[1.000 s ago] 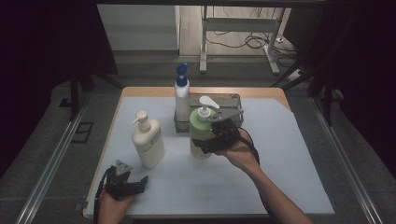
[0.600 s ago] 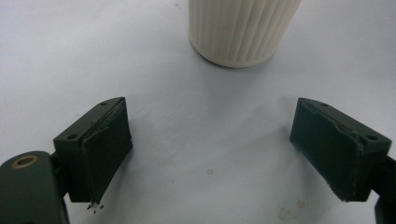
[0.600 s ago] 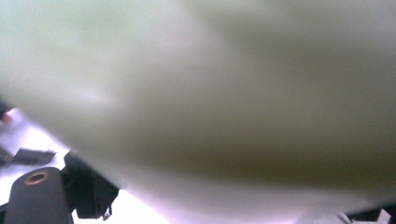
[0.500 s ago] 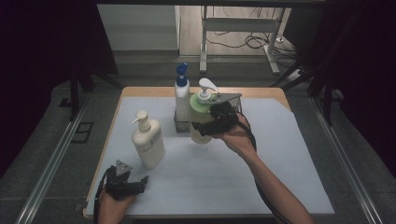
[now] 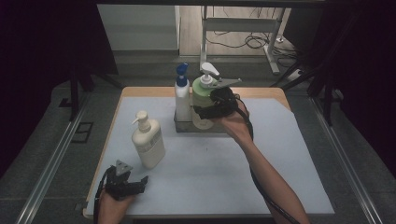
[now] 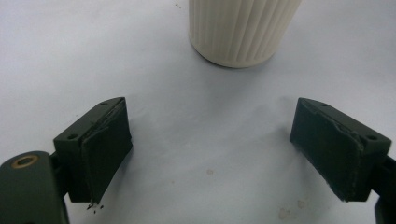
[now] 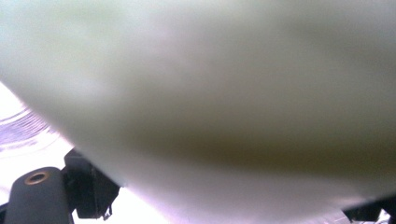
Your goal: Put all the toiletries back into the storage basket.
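My right gripper [image 5: 203, 112] is shut on a pale green pump bottle [image 5: 201, 95] with a white pump head, held upright at the grey tray [image 5: 183, 127] at the back of the table. The bottle is just right of a white bottle with a blue pump [image 5: 182, 93] that stands in the tray. I cannot tell whether the green bottle's base touches the tray. Up close, the green bottle [image 7: 210, 93] sits blurred between the jaws, with one dark finger [image 7: 91, 191] showing at lower left. My left gripper [image 5: 140, 183] rests open near the front left edge, its jaws [image 6: 210, 154] wide with nothing between them.
A cream pump bottle [image 5: 147, 140] stands on the white mat [image 5: 261, 163] at the left, just beyond my left gripper, its ribbed base [image 6: 243, 28] ahead of the jaws. The person's right forearm [image 5: 266, 172] stretches diagonally across the mat. Dark floor and metal rails surround the table.
The right gripper has carried the green bottle away from the person and slightly up, from the mat's middle to the tray beside the blue-pump bottle. The left gripper has stayed put.
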`<state>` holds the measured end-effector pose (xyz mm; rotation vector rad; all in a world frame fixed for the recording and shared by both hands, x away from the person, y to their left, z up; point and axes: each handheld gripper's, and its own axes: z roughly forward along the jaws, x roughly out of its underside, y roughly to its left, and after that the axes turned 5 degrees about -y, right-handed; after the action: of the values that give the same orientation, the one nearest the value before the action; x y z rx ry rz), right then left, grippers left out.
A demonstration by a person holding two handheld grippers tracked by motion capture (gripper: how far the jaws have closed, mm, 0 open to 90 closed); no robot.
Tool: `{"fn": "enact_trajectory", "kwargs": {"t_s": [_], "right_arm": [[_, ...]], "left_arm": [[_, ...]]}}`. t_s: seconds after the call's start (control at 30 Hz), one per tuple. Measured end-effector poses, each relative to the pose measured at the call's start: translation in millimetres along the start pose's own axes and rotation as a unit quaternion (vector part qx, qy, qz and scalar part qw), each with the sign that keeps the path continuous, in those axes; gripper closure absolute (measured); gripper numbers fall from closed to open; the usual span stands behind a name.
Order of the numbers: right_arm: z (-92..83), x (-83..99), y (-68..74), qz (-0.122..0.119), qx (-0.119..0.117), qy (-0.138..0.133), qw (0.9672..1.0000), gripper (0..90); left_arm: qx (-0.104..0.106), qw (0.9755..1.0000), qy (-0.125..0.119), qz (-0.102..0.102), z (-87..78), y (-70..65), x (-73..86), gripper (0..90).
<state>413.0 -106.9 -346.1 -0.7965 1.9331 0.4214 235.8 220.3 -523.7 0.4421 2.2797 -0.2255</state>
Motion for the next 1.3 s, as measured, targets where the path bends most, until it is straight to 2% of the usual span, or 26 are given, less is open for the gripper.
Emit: {"fn": "enact_trajectory", "kwargs": {"t_s": [0.33, 0.57, 0.83, 1.3], "right_arm": [[16.9, -6.6, -17.0, 0.012, 0.030, -0.004, 0.9995, 12.2], [32.3, -3.8, -25.7, 0.012, 0.045, -0.001, 0.9989, 12.2], [49.8, 5.1, -32.1, 0.016, 0.051, 0.004, 0.9986, 12.3], [71.9, 25.2, -33.6, 0.022, 0.052, 0.024, 0.9981, 12.2]], "left_arm": [[0.000, 1.0000, 0.000, -0.002, -0.1, -0.2, 0.0, 12.0], [0.000, 1.0000, 0.001, -0.001, -0.1, -0.1, 0.0, 12.0], [0.000, 1.0000, 0.002, 0.000, -0.3, 0.1, 0.0, 12.0], [0.000, 1.0000, 0.001, 0.001, -0.3, 0.1, 0.1, 12.0]]}}
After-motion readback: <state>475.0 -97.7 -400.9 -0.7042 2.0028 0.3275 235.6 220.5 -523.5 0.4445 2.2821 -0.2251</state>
